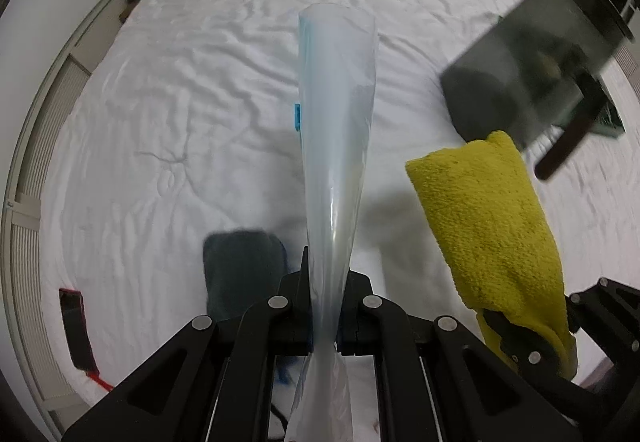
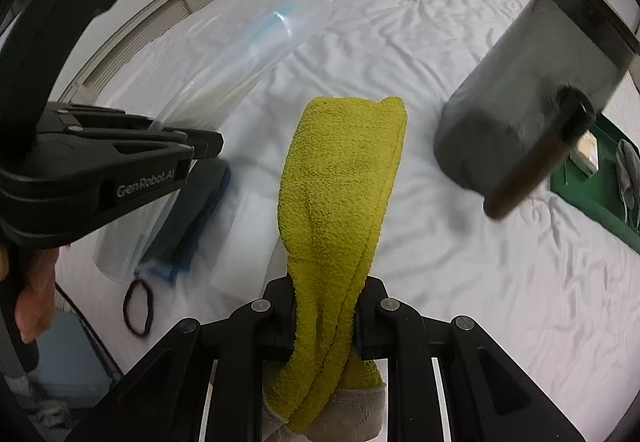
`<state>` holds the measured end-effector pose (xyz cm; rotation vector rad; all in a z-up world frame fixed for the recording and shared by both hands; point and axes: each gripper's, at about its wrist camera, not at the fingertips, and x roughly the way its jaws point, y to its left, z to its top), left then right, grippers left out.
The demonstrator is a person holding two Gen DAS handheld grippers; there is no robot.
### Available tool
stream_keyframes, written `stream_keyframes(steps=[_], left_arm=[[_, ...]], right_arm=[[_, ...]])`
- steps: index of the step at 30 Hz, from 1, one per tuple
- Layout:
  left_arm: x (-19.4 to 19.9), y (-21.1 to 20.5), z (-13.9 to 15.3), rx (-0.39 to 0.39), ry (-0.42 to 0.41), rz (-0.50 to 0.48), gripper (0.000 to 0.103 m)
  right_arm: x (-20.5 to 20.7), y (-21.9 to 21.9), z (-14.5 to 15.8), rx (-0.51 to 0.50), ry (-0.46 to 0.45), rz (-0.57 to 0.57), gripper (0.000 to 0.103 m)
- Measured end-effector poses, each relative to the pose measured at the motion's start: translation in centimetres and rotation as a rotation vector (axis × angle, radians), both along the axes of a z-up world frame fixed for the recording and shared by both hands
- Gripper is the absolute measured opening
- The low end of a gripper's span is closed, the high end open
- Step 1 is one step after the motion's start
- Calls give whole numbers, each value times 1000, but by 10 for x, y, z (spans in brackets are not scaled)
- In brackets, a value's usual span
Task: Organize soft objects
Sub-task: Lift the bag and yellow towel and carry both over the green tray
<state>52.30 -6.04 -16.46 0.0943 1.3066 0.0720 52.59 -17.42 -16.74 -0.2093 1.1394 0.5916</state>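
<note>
Packing looks barely begun: the left claw (image 1: 325,316) is pinched tight on a clear plastic bag (image 1: 338,113), which stands up through the middle of the left wrist frame and appears empty, while the right claw (image 2: 325,316) grips a yellow towel (image 2: 340,177) at centre frame, not yet in the bag. Both hang above the white bed (image 1: 200,101). A dark folded cloth (image 1: 240,266) lies on the sheet at lower left, also unpacked. At upper right a grey bin (image 2: 532,81) stands on the bed; its contents cannot be seen
</note>
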Motion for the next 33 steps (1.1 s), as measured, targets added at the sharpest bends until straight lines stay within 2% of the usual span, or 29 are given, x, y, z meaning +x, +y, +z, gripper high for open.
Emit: stream_keyframes(steps=[11,19,33], left_arm=[[-39,-43,-15,-9,108,-81,5],[-51,-87,-24,-24,156,-167,5],[-74,-197,-33,-73,232,-375,5]], right_arm=[[-27,-47,2,-30,73,15,18],[-40,-106,3,-61,130,-63,18],[-52,-196,15,-91,170,-213,18]])
